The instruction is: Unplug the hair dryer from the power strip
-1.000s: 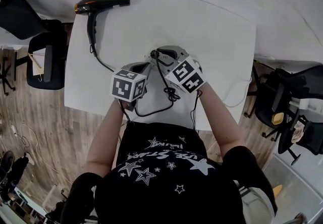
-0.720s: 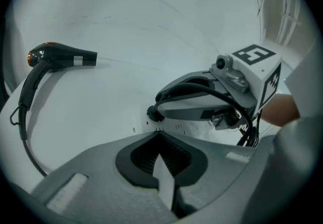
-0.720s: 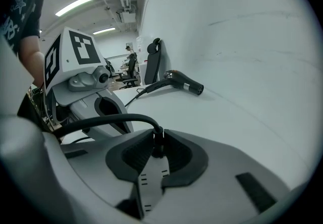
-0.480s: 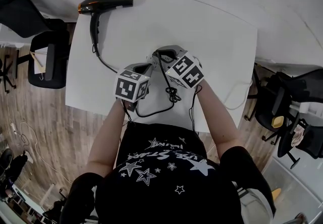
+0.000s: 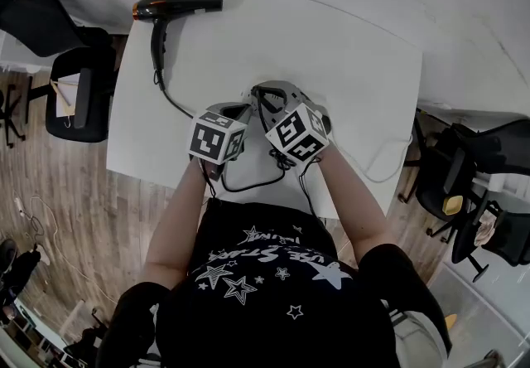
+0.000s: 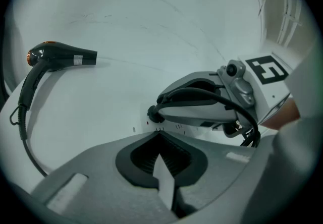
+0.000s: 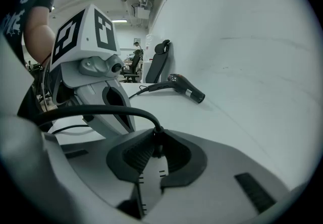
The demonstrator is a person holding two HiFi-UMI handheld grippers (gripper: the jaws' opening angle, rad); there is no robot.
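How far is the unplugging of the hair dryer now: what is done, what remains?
Done: the left gripper clamps the white power strip and the right gripper is shut on the black plug. In hand: the pull itself. Left: the plug seems not yet out of the strip; the hair dryer lies apart on the table.

Bright, even overhead light; fisheye views darken and bend at edges.

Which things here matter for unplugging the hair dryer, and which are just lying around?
Job:
- hair dryer
- black cord
- plug, held by the right gripper
- power strip, held by the left gripper

Lying about:
- white cable near the table's right edge
- black office chairs on either side
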